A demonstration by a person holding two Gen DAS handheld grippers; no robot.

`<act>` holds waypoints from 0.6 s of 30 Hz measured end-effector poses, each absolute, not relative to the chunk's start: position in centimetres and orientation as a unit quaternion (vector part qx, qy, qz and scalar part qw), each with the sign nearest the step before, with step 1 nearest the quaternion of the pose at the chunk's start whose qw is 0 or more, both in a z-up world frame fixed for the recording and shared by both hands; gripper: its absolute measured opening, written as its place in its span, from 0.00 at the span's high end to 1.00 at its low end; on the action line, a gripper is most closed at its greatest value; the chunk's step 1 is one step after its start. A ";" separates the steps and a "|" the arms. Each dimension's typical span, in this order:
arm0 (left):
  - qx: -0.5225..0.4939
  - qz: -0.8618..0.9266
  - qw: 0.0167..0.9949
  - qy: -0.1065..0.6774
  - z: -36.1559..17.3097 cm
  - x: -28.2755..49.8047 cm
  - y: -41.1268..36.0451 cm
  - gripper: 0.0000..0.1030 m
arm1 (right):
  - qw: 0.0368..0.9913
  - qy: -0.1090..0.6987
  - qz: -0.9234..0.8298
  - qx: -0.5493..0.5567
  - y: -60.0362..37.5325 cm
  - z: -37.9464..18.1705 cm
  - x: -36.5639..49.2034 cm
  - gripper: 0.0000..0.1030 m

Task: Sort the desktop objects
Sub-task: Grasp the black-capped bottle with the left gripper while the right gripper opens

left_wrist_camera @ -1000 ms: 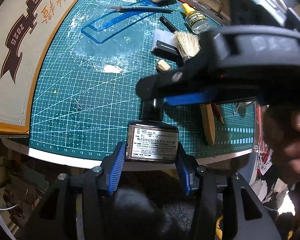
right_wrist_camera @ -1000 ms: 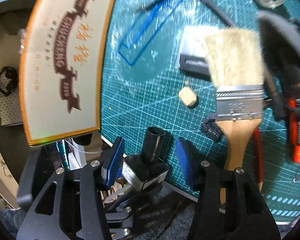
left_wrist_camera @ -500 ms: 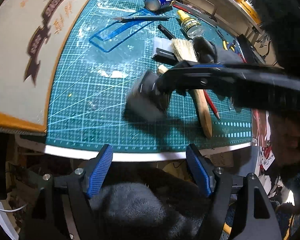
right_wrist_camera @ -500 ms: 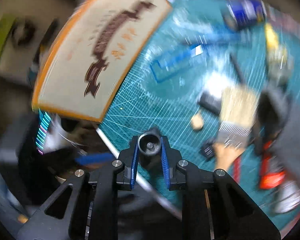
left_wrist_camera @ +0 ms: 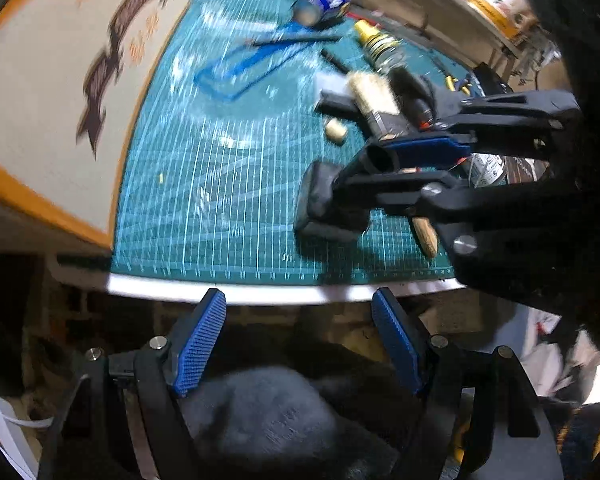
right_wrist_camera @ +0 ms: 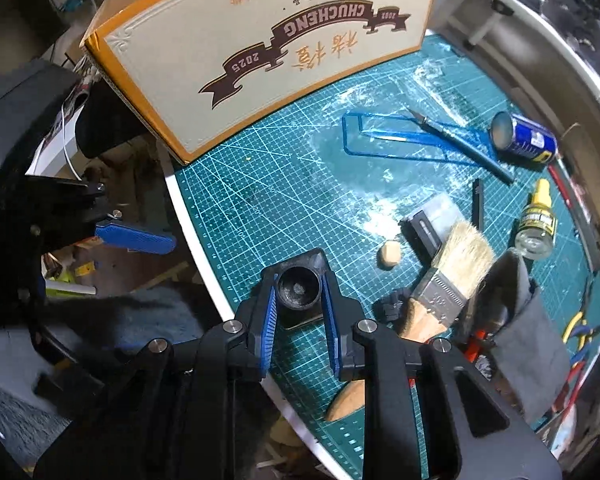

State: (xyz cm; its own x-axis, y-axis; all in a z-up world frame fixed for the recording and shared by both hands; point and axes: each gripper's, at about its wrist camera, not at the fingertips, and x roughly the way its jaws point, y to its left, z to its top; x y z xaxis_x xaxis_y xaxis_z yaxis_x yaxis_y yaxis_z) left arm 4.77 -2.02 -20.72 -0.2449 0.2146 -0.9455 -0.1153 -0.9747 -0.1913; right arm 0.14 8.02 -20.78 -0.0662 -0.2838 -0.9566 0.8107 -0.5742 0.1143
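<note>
A square black bottle [right_wrist_camera: 314,258] with a round black cap [right_wrist_camera: 299,290] hangs tilted over the front part of the green cutting mat [right_wrist_camera: 300,184]. My right gripper [right_wrist_camera: 299,292] is shut on the cap. The left wrist view shows the same bottle [left_wrist_camera: 326,204] from the side, with the right gripper [left_wrist_camera: 380,159] clamped on its cap. My left gripper [left_wrist_camera: 298,340] is open and holds nothing, back past the mat's [left_wrist_camera: 220,184] front edge. One of its blue pads [right_wrist_camera: 136,236] shows left of the mat.
A beige and orange box [right_wrist_camera: 260,52] stands along the mat's left side. On the right lie a paintbrush [right_wrist_camera: 456,268], a small beige block [right_wrist_camera: 389,255], a blue ruler [right_wrist_camera: 400,140], a hobby knife [right_wrist_camera: 456,140], a blue can [right_wrist_camera: 524,136], a glue bottle [right_wrist_camera: 536,220] and a grey cloth [right_wrist_camera: 528,320].
The left gripper, which held the bottle's body, let go and pulled back off the mat. The right gripper shut on the cap and carried the bottle over the mat.
</note>
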 end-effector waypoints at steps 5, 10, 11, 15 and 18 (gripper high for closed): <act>-0.527 0.844 0.099 0.008 -20.0 6.1 -0.7 0.26 | 0.383 0.131 -0.730 0.550 12.5 -17.2 -0.8 0.56; -0.445 0.891 0.084 0.028 -19.7 6.7 1.2 0.26 | 0.341 0.067 -0.747 0.567 19.2 -16.7 -0.7 0.52; -0.422 0.903 0.078 0.034 -19.4 6.7 1.7 0.26 | 0.332 0.055 -0.749 0.571 20.6 -16.6 -0.7 0.52; -0.365 0.928 0.064 0.032 -18.9 5.9 3.4 0.43 | 0.307 0.025 -0.746 0.591 25.4 -17.3 -0.1 0.52; -0.370 0.927 0.051 0.029 -19.3 4.7 4.1 0.66 | 0.298 0.021 -0.737 0.607 28.0 -18.0 0.2 0.52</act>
State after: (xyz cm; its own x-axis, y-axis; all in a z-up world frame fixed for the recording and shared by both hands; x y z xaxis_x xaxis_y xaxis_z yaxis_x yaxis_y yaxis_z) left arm 4.72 4.14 -19.30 -0.7211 0.0733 -0.6889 -0.1165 -0.9931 0.0162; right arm 0.24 27.99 -18.00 -0.0860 -0.4138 -0.9063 0.4650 -0.8212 0.3308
